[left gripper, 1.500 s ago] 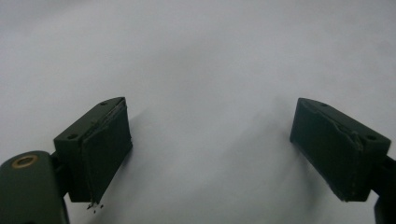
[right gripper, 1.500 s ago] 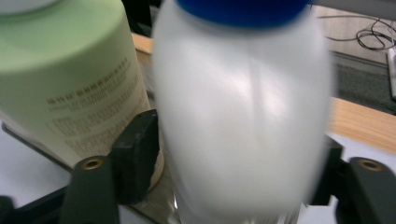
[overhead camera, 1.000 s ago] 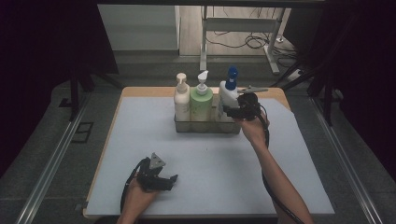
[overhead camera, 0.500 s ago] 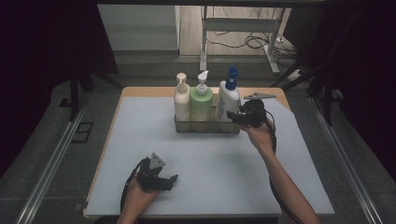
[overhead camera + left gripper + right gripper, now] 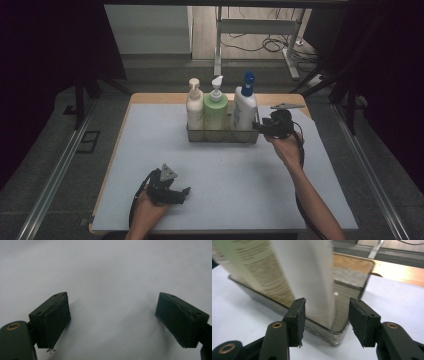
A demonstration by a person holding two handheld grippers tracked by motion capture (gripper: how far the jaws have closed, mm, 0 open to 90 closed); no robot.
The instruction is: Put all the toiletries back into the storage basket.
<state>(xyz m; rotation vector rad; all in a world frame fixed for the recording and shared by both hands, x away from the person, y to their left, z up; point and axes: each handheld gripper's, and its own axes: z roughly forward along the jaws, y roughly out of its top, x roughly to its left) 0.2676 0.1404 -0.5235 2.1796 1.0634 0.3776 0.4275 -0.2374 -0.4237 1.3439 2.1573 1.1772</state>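
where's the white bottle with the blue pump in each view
High view: white bottle with the blue pump stands at the right end of the clear tray, just left of the right gripper.
Right gripper view: its white body rises from the tray corner, ahead of the open jaws.
Left gripper view: not in it.
Shared landmark: the tray.

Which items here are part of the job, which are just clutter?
In play:
- right gripper, open at the tray's end
- white pump bottle with blue cap
- clear rectangular tray

Idle:
- cream pump bottle
- green pump bottle
- left gripper, open
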